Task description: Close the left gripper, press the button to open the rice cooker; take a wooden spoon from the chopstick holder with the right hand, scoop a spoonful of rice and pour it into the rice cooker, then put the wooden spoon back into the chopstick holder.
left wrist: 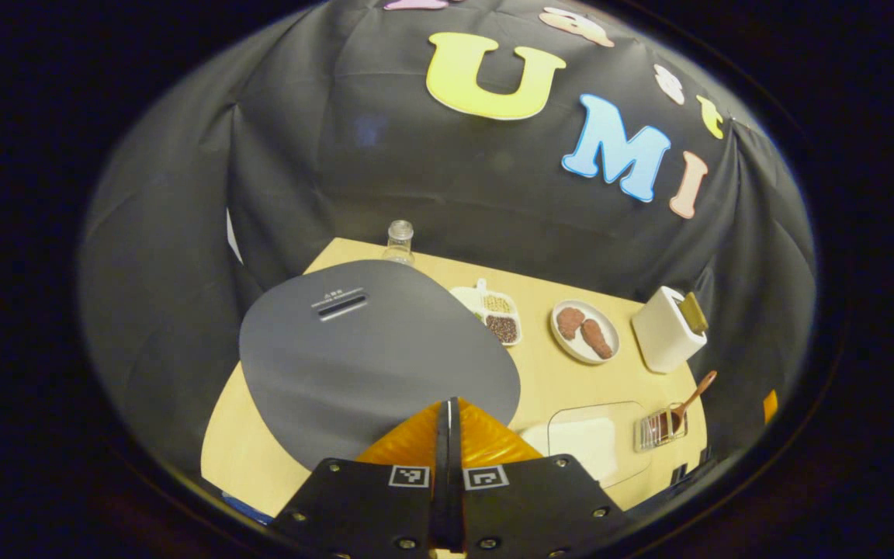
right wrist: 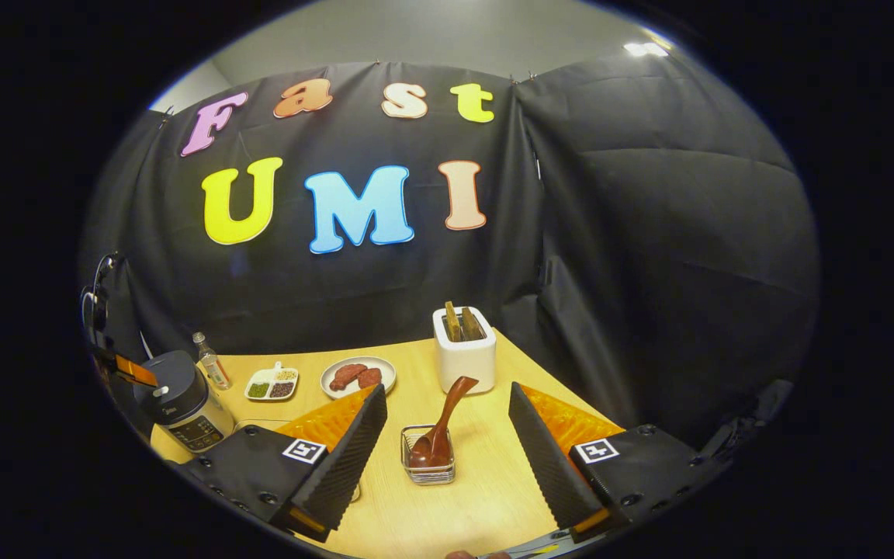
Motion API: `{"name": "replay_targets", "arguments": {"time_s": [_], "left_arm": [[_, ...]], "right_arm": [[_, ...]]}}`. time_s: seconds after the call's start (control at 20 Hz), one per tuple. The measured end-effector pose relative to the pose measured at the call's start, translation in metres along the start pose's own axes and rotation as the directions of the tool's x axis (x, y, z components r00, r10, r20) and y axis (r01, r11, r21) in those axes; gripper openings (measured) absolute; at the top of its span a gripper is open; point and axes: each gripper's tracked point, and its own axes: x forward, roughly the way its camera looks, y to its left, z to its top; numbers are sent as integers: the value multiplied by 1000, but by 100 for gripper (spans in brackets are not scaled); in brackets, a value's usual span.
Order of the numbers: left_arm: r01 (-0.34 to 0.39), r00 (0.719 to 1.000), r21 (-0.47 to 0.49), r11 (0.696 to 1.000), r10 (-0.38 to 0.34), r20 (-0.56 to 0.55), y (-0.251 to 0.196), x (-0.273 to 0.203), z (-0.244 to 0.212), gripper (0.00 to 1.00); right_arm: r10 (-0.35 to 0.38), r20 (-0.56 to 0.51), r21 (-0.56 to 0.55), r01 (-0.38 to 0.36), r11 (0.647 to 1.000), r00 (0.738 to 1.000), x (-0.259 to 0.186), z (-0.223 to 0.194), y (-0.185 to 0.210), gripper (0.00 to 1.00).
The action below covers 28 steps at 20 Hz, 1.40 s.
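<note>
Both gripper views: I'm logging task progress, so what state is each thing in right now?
Rice cooker: lid shut.
Left tool: shut, over the cooker's lid, holding nothing.
Right tool: open, empty, fingers either side of the holder.
Wooden spoon: standing tilted in the chopstick holder.
Toaster: slices in its slots.
Bottle: upright, capped.

White toaster (right wrist: 463,353) at table's (right wrist: 486,481) far edge (two slices inside); plate of browned meat (right wrist: 358,376), divided dish of beans (right wrist: 272,383), clear bottle (right wrist: 212,361) leftward.
</note>
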Motion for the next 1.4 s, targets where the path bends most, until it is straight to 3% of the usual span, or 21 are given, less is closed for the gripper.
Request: {"name": "replay_targets", "arguments": {"time_s": [0.45, 0.65, 0.9, 1.1, 1.25, 1.4], "left_arm": [[-4, 1000, -13, 1000, 4, -15, -1, 2, -13, 2], [11, 999, -86, 996, -15, -46, 1, 1, -18, 2], [6, 1000, -162, 987, -5, 10, 3, -2, -12, 2], [-10, 994, -84, 996, 19, 106, 0, -14, 1, 2], [-85, 955, -29, 996, 90, 283, -2, -62, 37, 2], [-142, 878, -9, 990, 130, 460, -7, -107, 65, 2]], "right_arm": [[33, -22, -46, -34, 998, 999, 13, -9, 21, 100], [43, -32, -48, -44, 998, 999, 20, -10, 22, 100], [53, -49, -46, -56, 997, 997, 25, -12, 20, 97], [57, -48, -31, -58, 998, 997, 34, -11, 15, 100], [75, -62, -12, -76, 997, 995, 42, -12, 16, 100], [96, -56, -11, -97, 995, 994, 51, -7, 17, 97]]}}
